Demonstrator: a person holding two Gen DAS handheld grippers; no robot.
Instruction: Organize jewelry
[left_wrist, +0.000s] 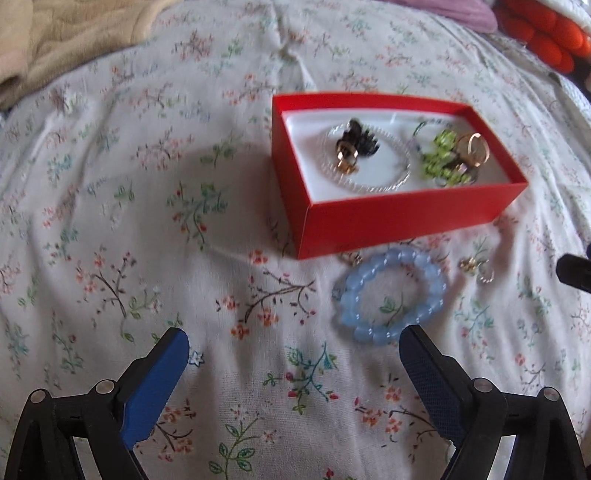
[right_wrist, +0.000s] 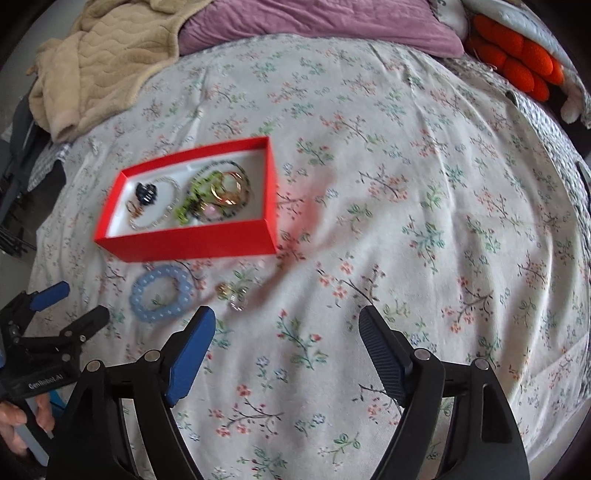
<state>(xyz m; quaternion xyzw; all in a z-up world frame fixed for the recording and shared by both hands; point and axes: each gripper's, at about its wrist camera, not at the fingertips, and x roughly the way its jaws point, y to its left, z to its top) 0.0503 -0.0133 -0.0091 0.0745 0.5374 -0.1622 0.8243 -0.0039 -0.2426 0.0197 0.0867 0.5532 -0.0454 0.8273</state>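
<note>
**Both grippers spread wide above a flowered bedsheet, jewelry box beyond**

Blue-padded fingers of the left gripper sit nearest the lens, spread wide apart and holding nothing, above a flowered bedsheet. Just past its right-hand finger lies a pale blue bead bracelet, flat on the sheet. Beside the bracelet, to the right, rest a few small gold and silver pieces; blur makes it hard to tell whether they are rings or earrings. Directly behind the bracelet stands an open red box with a white lining. Inside it are a clear bead bracelet, a black hair clip, green beads and gold rings.

From the right wrist view, the right gripper is likewise released, its fingers wide apart over bare sheet, well to the right of the box. Farthest away, at the head of the bed, lie a beige blanket, a purple pillow and an orange knitted item.
</note>
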